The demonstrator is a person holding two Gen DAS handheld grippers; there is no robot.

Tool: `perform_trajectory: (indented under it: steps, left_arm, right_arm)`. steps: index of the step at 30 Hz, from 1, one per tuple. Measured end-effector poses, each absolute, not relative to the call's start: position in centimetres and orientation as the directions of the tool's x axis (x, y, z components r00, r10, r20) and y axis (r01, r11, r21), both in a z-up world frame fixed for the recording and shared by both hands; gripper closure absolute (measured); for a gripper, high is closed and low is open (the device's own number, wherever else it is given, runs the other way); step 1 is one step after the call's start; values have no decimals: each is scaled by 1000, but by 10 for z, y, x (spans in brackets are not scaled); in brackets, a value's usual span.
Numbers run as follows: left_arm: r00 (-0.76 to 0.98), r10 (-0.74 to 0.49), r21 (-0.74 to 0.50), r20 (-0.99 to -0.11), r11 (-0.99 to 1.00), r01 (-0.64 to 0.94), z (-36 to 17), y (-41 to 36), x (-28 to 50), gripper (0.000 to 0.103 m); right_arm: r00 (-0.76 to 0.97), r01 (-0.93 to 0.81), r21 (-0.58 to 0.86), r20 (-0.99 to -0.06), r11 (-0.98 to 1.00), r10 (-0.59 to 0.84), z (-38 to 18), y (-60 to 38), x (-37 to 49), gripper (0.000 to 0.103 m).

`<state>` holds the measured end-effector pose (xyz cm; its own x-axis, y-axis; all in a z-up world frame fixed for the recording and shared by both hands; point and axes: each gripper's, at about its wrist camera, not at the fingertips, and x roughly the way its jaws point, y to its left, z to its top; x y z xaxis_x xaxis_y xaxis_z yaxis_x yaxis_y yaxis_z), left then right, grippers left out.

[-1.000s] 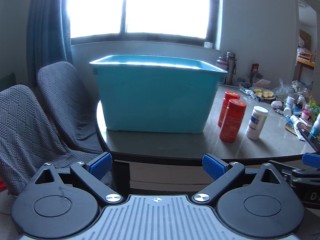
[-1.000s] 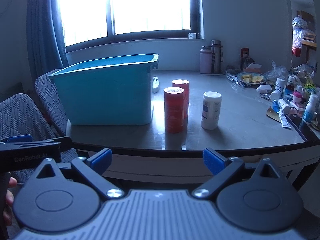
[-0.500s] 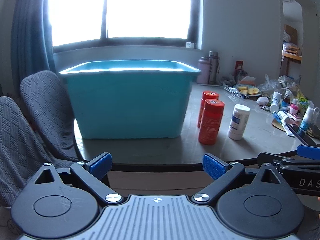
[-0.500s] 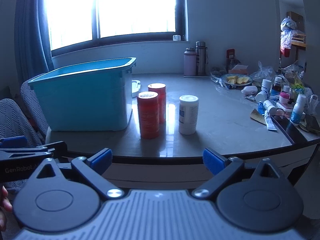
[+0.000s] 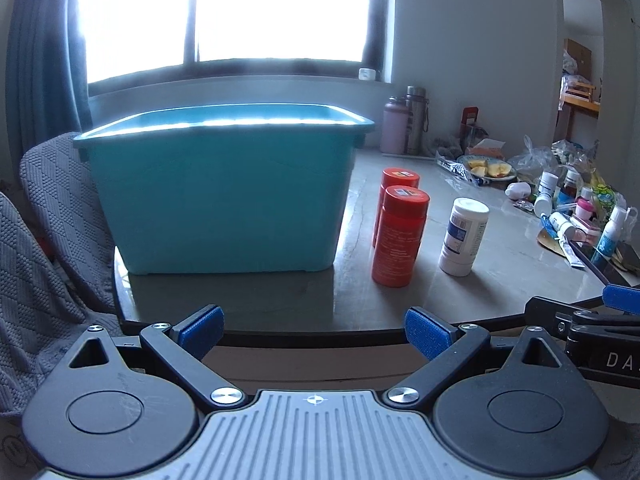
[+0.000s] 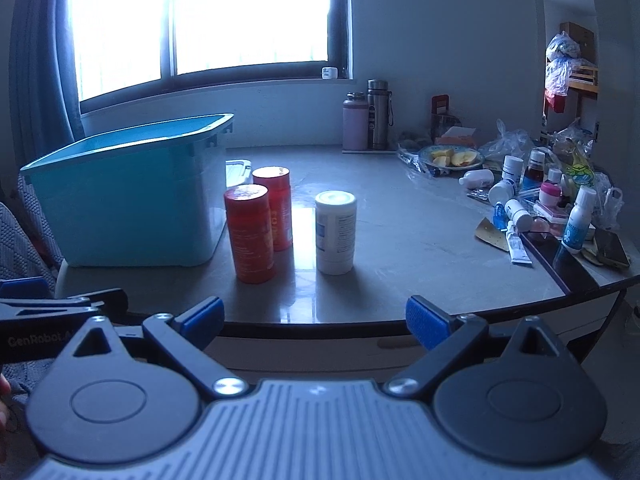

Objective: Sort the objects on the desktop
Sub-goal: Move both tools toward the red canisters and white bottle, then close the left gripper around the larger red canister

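Background: bright window (image 5: 224, 16) with dark curtain (image 5: 36, 52) at its left edge. Two grey quilted chairs (image 5: 52, 200) stand against the table's left side. Pink flask (image 6: 355, 122) and steel flask (image 6: 378, 114) upright, just beside each other, near the wall. Plate of cut fruit (image 6: 452, 158) beside crumpled plastic bags (image 6: 506, 142).

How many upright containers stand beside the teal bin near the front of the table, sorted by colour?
Red canisters: 2 (nearer one, farther one)
White bottle: 1
Total: 3, all standing on the table to the right of the teal bin.
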<state>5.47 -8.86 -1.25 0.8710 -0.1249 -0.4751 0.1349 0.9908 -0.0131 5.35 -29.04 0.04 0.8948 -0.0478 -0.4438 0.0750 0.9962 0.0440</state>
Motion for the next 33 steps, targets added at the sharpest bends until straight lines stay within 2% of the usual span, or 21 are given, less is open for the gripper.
perform_trajectory:
  steps: [33]
  left_arm:
    - [854, -174, -23, -490, 982, 188, -34, -167, 150, 4]
  right_arm:
    - [873, 108, 22, -481, 994, -84, -16, -345, 111, 6]
